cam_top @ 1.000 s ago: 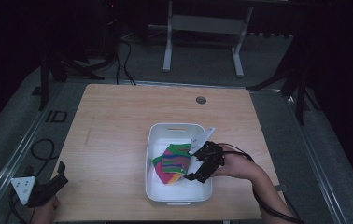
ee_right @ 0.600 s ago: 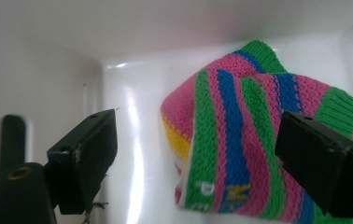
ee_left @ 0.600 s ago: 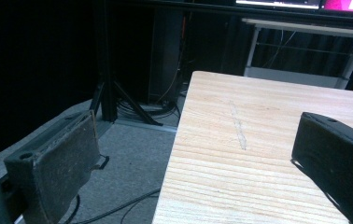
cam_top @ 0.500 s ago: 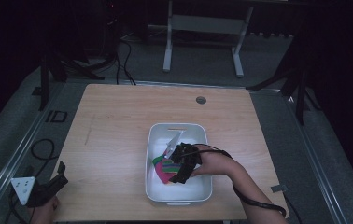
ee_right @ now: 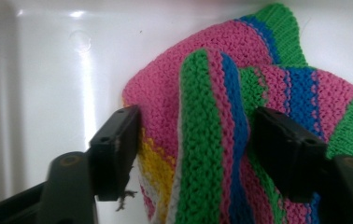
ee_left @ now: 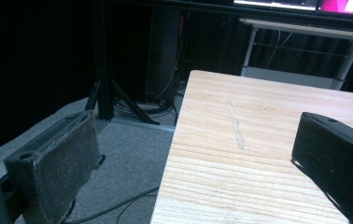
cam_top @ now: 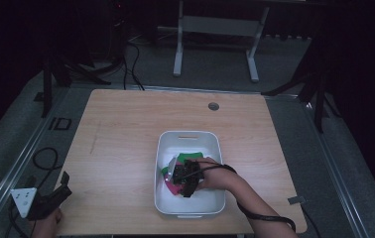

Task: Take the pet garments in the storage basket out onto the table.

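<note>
High view: right gripper [cam_top: 184, 179] is down inside the white bin [cam_top: 189, 139] on the wooden table [cam_top: 126, 129], sitting over the knitted cloth [cam_top: 173, 184]; from up there we see only pink and green patches of it and can't read the jaw state; right hand [cam_top: 214, 174] reaches in from the bin's right side.

Right gripper view fills that in: knitted cloth [ee_right: 221, 121] is striped pink, green, blue, with yellow and white low down; a raised fold sits between the two black jaws, both touching the knit, so we call it clamped on the fold; bin's white floor [ee_right: 48, 84] shows to the left.

Orientation: stripes and the fold's long axis run along the gripper's line of sight, away from the camera; green ribbed edge at the far end.

Left gripper [cam_top: 51, 198] is off the table's near-left corner, left hand [cam_top: 46, 223] under it; in the left gripper view [ee_left: 198, 154] jaws stand wide apart, nothing between them, table edge and grey floor [ee_left: 118, 154] beyond.
</note>
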`<state>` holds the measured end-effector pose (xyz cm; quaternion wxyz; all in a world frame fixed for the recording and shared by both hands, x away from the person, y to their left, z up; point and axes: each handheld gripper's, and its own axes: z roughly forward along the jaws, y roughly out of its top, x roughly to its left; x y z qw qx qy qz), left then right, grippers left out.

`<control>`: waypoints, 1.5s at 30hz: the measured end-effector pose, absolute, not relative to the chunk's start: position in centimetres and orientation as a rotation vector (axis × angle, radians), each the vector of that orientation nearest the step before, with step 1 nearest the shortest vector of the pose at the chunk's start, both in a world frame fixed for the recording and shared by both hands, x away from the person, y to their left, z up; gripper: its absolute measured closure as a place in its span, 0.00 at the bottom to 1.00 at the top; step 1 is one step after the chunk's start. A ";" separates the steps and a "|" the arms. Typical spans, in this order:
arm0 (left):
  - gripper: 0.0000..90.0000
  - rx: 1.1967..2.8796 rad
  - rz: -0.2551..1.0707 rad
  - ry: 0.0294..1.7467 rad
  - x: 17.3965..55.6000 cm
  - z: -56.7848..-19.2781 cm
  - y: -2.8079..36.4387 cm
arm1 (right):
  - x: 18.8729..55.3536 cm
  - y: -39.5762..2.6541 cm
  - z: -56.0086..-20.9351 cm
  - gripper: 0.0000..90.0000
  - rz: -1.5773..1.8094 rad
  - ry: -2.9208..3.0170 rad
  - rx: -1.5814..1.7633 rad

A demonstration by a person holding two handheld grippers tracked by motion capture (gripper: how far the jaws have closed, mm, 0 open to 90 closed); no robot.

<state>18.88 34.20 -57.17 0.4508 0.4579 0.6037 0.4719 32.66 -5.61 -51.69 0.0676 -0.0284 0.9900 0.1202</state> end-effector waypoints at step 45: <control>0.01 1.139 1.173 1.483 18.9 -57.2 34.1 | 32.8 -13.9 -33.3 0.77 0.800 2.623 0.095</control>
